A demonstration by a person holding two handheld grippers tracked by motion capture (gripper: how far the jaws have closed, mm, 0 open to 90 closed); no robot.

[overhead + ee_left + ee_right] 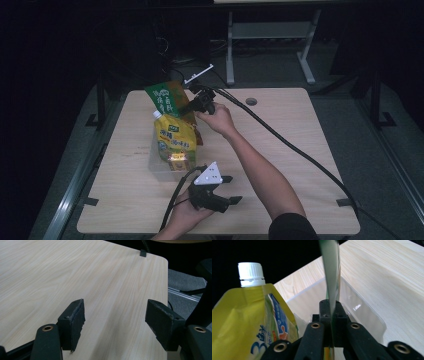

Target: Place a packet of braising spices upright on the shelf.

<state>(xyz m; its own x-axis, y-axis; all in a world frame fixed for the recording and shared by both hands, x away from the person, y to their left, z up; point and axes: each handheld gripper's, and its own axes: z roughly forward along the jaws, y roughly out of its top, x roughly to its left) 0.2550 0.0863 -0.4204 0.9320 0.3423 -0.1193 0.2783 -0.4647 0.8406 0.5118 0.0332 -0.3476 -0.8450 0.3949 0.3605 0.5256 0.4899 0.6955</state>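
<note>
Here the right gripper (192,106) has its fingers clamped on the green packet (167,95) above the clear bin (161,170); the left gripper's (231,189) fingers stand wide apart, holding nothing, over the table (300,150).

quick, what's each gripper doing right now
left gripper: open, holding nothing, over bare table
right gripper: shut on green packet

A large blue "3" stands on the yellow spouted pouch (249,327); other print is unreadable.

A green pouch (167,97) with pale lettering is pinched in the black right gripper (192,106), a white-capped yellow pouch (174,140) just beside it.
</note>
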